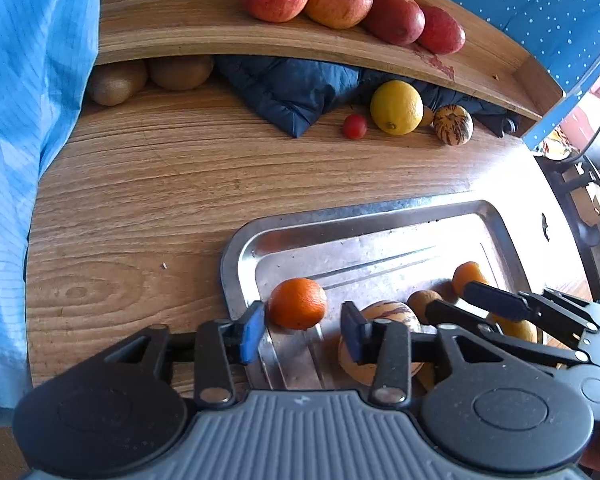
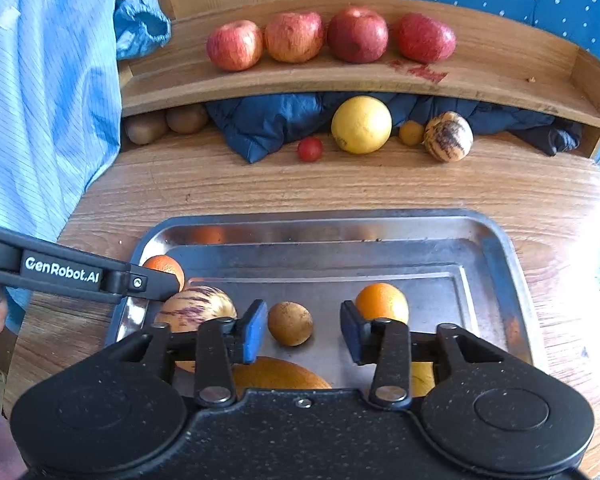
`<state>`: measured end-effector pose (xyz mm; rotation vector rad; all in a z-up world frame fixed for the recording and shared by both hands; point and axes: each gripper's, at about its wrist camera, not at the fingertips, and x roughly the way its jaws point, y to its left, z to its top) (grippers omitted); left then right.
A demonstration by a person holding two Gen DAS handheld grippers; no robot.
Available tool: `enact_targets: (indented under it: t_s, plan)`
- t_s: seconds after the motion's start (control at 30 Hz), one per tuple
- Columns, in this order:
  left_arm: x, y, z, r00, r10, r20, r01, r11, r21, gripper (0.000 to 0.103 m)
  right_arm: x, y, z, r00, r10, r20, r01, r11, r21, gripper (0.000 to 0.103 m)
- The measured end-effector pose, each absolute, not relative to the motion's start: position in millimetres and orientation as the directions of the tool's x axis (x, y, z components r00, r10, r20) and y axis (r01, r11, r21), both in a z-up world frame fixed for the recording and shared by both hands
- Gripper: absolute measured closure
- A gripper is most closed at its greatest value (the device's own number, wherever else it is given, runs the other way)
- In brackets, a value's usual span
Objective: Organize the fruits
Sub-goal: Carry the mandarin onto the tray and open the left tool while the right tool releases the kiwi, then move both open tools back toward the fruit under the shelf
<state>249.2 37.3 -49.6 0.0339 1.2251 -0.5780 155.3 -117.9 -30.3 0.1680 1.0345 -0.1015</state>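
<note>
A steel tray [image 1: 236, 256] on the wooden table holds several fruits. My left gripper [image 1: 303, 334] is open, low over the tray's left end. An orange [image 1: 298, 303] lies just ahead of its tips, close to the left blue pad. A striped melon-like fruit [image 1: 392, 314] sits behind its right finger. My right gripper [image 2: 303, 332] is open too, with a small brownish-yellow fruit [image 2: 290, 323] lying between its fingertips, untouched. A second orange [image 2: 382, 303] is just beyond its right finger. The striped fruit [image 2: 196, 310] is to its left.
A wooden shelf [image 2: 340, 80] at the back carries several red apples [image 2: 294, 36]. Under it lie a lemon [image 2: 361, 125], a cherry tomato [image 2: 310, 149], another striped fruit [image 2: 448, 136], kiwis [image 2: 186, 118] and a dark blue jacket [image 2: 260, 124]. A blue sleeve [image 2: 40, 100] fills the left.
</note>
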Motion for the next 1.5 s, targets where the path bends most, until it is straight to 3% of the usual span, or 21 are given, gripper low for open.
enact_targets:
  t_s: [0.07,0.4,0.47,0.67,0.97,1.5]
  plan:
    - [245.5,36.9,-46.6,0.241,-0.374,-0.895,0.423,0.871,-0.25,0.033,147.9,-119.1,-25.4,0.524,-0.004,-0.851,0.159,0.983,0.093,0.05]
    - [222.9,56.1,-39.4,0.305,-0.303,-0.903,0.336,0.921,-0.196,0.014,105.8,-125.7,-7.8,0.574,-0.007,-0.819,0.145,0.985,0.093,0.017]
    - [214.6,61.5,-37.5,0.313,-0.295,-0.903,0.319,0.928,-0.192,0.01,97.9,-124.8,-6.4,0.577,0.001,-0.817,0.131,0.987,0.094,0.014]
    - [183.3,71.5,-32.1,0.318,-0.264,-0.911,0.29,0.942,-0.172,0.004,73.6,-121.1,-3.6,0.584,0.03,-0.811,0.097,0.99,0.106,0.007]
    - [139.8,55.0,-25.5,0.303,-0.251,-0.919,0.359,0.924,-0.134,0.003,38.1,-129.8,-0.6,0.582,0.024,-0.813,0.139,0.982,0.129,0.002]
    - [134.5,3.1,2.0,0.351,-0.271,-0.896,0.491,0.869,-0.07,0.001,17.6,-167.9,8.5,0.603,-0.06,-0.795,0.268,0.954,0.132,0.001]
